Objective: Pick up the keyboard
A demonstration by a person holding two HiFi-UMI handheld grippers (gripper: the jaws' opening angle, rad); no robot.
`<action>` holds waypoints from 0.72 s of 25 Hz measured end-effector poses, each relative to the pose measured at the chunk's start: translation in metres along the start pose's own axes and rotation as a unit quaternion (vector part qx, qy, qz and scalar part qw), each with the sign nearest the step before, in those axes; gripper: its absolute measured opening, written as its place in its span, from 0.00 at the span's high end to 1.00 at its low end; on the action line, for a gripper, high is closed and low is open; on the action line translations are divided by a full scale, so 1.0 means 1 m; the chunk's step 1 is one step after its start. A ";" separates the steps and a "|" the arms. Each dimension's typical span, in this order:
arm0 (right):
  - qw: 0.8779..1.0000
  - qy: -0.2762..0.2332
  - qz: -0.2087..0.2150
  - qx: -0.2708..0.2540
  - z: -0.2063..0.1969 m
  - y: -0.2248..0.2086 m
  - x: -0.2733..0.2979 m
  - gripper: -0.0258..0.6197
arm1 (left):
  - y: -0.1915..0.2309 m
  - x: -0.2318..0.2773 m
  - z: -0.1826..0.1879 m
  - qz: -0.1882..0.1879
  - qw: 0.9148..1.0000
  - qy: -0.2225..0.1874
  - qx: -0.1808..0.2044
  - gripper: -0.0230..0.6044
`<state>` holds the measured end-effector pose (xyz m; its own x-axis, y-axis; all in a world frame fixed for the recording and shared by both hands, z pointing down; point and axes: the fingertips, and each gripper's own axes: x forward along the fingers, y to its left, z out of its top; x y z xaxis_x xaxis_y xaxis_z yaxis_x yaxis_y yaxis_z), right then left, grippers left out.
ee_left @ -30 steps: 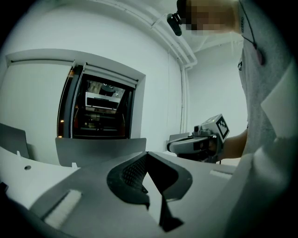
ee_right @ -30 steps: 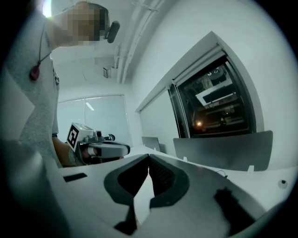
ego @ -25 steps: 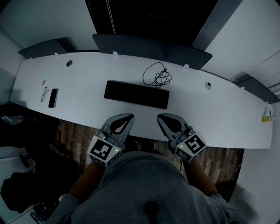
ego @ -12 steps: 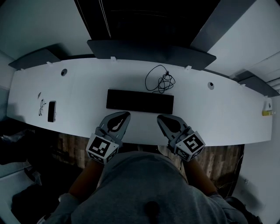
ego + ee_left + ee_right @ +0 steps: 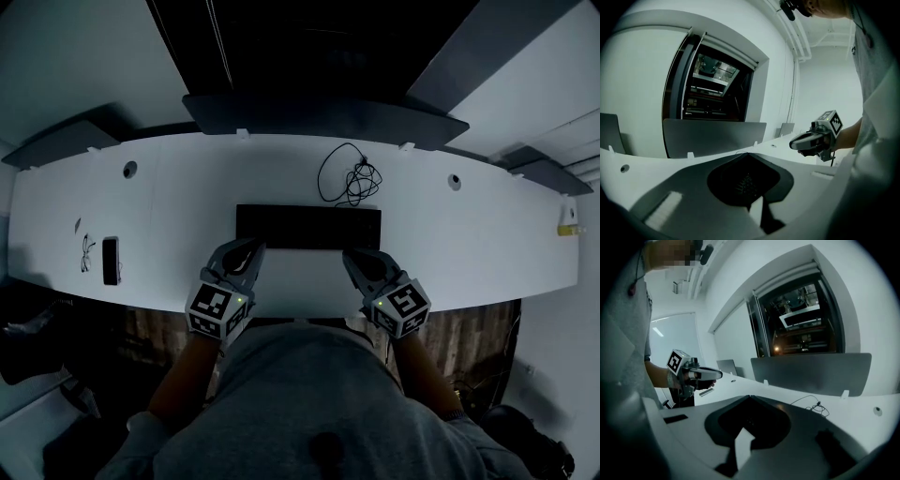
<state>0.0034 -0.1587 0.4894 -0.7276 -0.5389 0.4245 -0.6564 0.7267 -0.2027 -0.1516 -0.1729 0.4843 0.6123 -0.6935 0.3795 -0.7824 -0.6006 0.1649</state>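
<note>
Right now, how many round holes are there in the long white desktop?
2. One round dark hole sits near the long white desk's back edge on the left; the other hole near it on the right. Others may be hidden.

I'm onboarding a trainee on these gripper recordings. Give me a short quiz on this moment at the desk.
1. True or false: the left gripper and right gripper both have their jaws together, holding nothing.
2. What lies just beyond the keyboard? A) a tangled cable B) a mug C) a mouse
3. Fill in: the phone lies near the desk's ___ end, by the person's own sides.
Key: 1 true; 2 A; 3 left.
</note>
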 end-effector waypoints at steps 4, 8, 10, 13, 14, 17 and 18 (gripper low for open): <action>0.999 0.016 -0.029 0.016 -0.011 -0.012 0.017 0.94 | 0.037 0.008 -0.020 0.006 1.000 0.021 -0.007 0.95; 0.996 0.030 -0.073 0.036 -0.022 -0.027 0.027 0.94 | 0.068 0.014 -0.048 0.006 0.998 0.057 0.013 0.94; 0.994 0.039 -0.097 0.046 -0.029 -0.038 0.030 0.94 | 0.079 0.017 -0.060 0.005 0.997 0.068 0.022 0.94; 0.988 0.051 -0.131 0.062 -0.042 -0.060 0.033 0.94 | 0.097 0.024 -0.077 0.008 0.997 0.082 0.002 0.93; 0.986 0.055 -0.143 0.068 -0.047 -0.068 0.032 0.94 | 0.103 0.027 -0.083 0.011 0.996 0.088 -0.007 0.92; 0.979 0.068 -0.172 0.087 -0.064 -0.094 0.028 0.94 | 0.120 0.033 -0.099 0.023 0.994 0.102 -0.032 0.91; 0.977 0.072 -0.179 0.094 -0.069 -0.103 0.026 0.94 | 0.125 0.036 -0.104 0.027 0.993 0.107 -0.041 0.91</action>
<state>0.0663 -0.2179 0.5825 -0.4191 -0.6686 0.6142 -0.8982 0.4044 -0.1727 -0.2393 -0.2318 0.6130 0.5385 -0.6173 0.5736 -0.8248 -0.5254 0.2089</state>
